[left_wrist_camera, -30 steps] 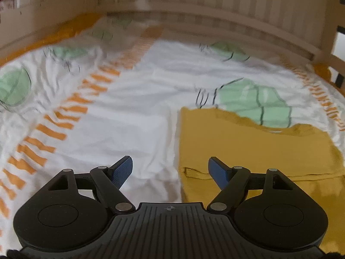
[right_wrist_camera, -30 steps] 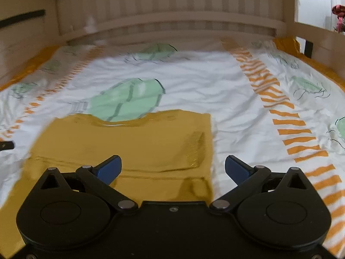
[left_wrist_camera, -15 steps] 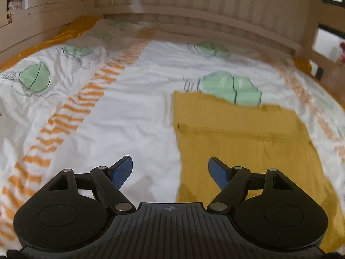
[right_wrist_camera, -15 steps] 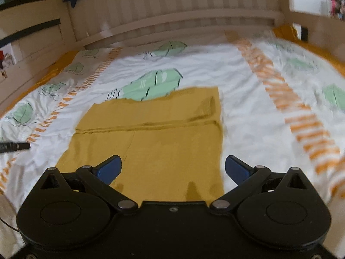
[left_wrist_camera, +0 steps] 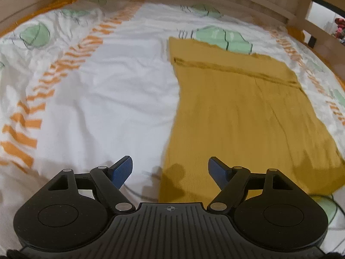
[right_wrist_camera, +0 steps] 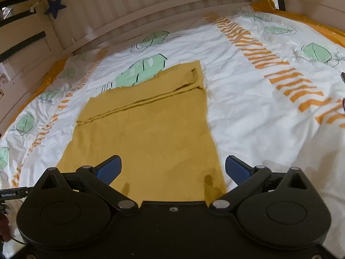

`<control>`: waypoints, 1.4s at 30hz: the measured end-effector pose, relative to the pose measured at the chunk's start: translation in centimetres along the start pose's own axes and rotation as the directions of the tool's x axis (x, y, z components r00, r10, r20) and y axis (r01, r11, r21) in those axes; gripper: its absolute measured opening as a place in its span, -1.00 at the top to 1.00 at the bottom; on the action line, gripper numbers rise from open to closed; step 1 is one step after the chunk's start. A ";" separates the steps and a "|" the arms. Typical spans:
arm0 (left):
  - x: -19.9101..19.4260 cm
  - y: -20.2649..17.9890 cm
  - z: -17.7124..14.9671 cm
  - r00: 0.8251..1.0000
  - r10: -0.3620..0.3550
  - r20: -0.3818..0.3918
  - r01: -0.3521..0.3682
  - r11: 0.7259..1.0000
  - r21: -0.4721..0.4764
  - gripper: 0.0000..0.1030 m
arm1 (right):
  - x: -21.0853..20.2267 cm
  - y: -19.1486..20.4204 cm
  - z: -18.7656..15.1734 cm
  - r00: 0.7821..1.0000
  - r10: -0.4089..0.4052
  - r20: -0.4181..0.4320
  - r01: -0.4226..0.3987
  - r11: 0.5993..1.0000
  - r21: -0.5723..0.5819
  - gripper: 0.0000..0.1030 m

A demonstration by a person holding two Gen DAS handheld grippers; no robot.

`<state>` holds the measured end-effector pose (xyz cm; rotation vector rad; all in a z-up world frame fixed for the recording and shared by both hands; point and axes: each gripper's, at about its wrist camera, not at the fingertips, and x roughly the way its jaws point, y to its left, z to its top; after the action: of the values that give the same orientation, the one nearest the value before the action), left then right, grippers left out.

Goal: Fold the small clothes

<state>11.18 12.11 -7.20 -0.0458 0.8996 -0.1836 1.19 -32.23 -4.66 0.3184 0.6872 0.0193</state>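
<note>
A mustard-yellow ribbed garment (left_wrist_camera: 241, 116) (right_wrist_camera: 151, 133) lies flat on the bed, its far end folded over into a band. My left gripper (left_wrist_camera: 170, 169) hovers open over the garment's near left corner, one blue pad above the white cover, the other above the yellow cloth. My right gripper (right_wrist_camera: 173, 168) is open too, above the garment's near right corner, its right pad past the cloth's edge. Neither holds anything.
The bed cover (left_wrist_camera: 103, 90) is white with orange stripe bands (right_wrist_camera: 286, 79) and green leaf prints. A slatted wooden bed rail (right_wrist_camera: 151, 6) runs along the far side. A blue star (right_wrist_camera: 55, 6) hangs at the back left. A black cable (left_wrist_camera: 138, 191) lies by the left gripper.
Both grippers have drawn back toward the near end of the garment, so more of its length shows. The right view has rolled and tilted. Both jaws stayed open.
</note>
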 end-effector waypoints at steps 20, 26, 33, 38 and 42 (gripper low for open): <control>2.3 -0.7 -2.5 0.995 -0.067 -0.069 0.070 0.997 0.035 -0.49 | 0.6 1.6 -2.0 1.000 -0.004 0.000 0.004 0.994 -0.112 -0.98; 2.3 -1.2 -2.6 0.995 -0.083 -0.057 0.086 0.995 0.043 -0.12 | 0.6 1.6 -2.0 1.000 -0.005 0.002 0.005 0.994 -0.111 -0.98; 2.1 -0.9 -2.6 0.994 -0.101 -0.051 0.102 0.994 0.024 0.25 | 0.6 1.4 -2.0 1.000 -0.009 0.002 0.009 0.995 -0.097 -0.98; 1.9 -0.5 -2.7 0.994 -0.102 -0.046 0.102 0.995 0.003 0.60 | 0.7 1.5 -1.9 1.000 -0.018 -0.013 0.017 0.995 -0.094 -0.98; 2.0 0.6 -2.6 0.990 -0.134 -0.033 0.132 0.989 -0.068 0.81 | 0.5 1.3 -0.8 0.999 -0.002 -0.046 -0.001 0.999 -0.053 -0.98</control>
<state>10.38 12.41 -10.42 -0.1647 0.9401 -0.2799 1.21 -30.73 -5.15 0.2673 0.7311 0.0446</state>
